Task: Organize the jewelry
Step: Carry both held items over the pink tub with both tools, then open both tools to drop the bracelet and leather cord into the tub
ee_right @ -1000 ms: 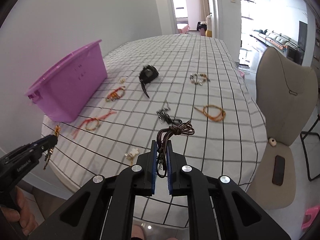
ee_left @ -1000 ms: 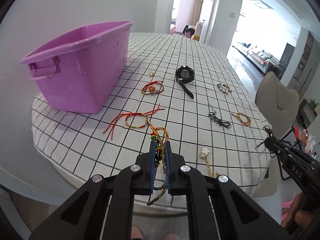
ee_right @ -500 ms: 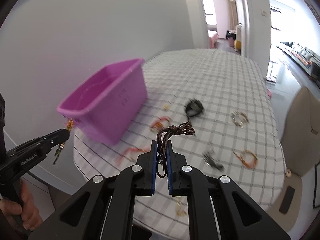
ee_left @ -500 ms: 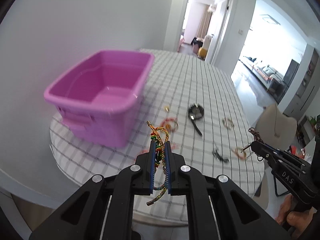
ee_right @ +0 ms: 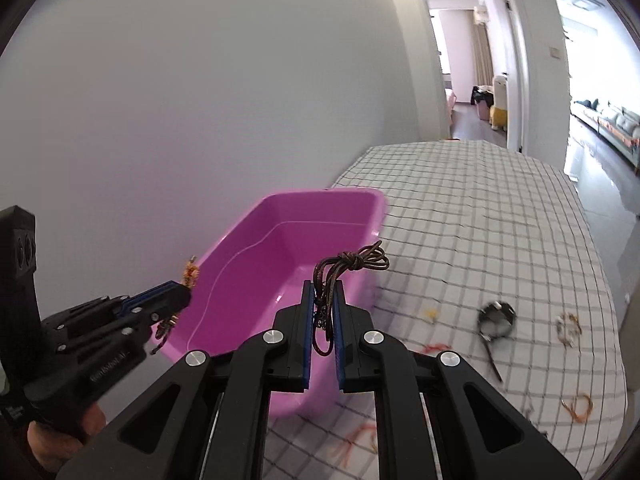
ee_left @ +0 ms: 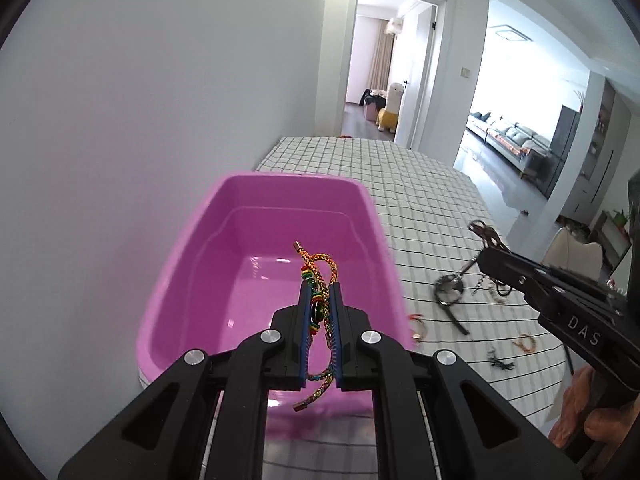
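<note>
The left gripper (ee_left: pixel 319 292) pinches a braided bracelet (ee_left: pixel 318 280) and the right gripper (ee_right: pixel 323 294) a brown cord (ee_right: pixel 352 264) — both now above the pink tub (ee_left: pixel 240 280), having risen from the surface (ee_right: pixel 480 220). Only the right view shows the left hand (ee_right: pixel 56 446).

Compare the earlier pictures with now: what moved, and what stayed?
Both hand-held grippers rose from the table toward the pink bin: left hand-held gripper now over it, right hand-held gripper near its rim. Unchanged: braided bracelet and brown cord stay clamped; nothing released.
</note>
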Demonstrator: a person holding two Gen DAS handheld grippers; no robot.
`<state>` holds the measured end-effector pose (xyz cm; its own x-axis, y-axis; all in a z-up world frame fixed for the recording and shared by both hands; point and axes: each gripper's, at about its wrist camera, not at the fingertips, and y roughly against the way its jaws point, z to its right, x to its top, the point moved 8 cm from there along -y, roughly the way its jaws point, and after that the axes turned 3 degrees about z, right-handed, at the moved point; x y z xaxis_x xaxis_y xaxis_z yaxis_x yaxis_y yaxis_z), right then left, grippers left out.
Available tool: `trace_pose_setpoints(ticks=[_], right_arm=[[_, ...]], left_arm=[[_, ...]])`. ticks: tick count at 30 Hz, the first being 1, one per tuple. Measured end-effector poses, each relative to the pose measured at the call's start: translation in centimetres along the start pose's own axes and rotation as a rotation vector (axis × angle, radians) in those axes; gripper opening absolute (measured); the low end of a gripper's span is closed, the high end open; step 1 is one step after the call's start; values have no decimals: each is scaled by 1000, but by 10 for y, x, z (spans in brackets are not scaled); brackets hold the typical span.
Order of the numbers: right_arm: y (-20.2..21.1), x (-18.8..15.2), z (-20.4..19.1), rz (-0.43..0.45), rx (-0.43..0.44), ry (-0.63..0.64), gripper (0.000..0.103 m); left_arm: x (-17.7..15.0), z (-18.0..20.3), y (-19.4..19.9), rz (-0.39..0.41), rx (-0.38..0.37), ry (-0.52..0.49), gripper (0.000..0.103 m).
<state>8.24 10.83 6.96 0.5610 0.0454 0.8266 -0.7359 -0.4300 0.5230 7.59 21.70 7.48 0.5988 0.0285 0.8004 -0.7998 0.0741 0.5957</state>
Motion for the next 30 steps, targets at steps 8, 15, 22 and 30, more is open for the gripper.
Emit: trace_pose_setpoints(ticks=[8,15,22,30], right_arm=[[-63,11,-41,-102,67,27,9],[-98,-3,-45,-230,93,32,9],[-128,-13,-32,-311,89,41,9],[-149,-28,-23,-369,66,54,11]], left_arm=[[-7,-37,-46,-95,1,57,9],[-20,-48,-75,-180,15,79,9],[-34,-57,-97,-265,38,105,9],[-47,-60,-112,-329,64,102,10]])
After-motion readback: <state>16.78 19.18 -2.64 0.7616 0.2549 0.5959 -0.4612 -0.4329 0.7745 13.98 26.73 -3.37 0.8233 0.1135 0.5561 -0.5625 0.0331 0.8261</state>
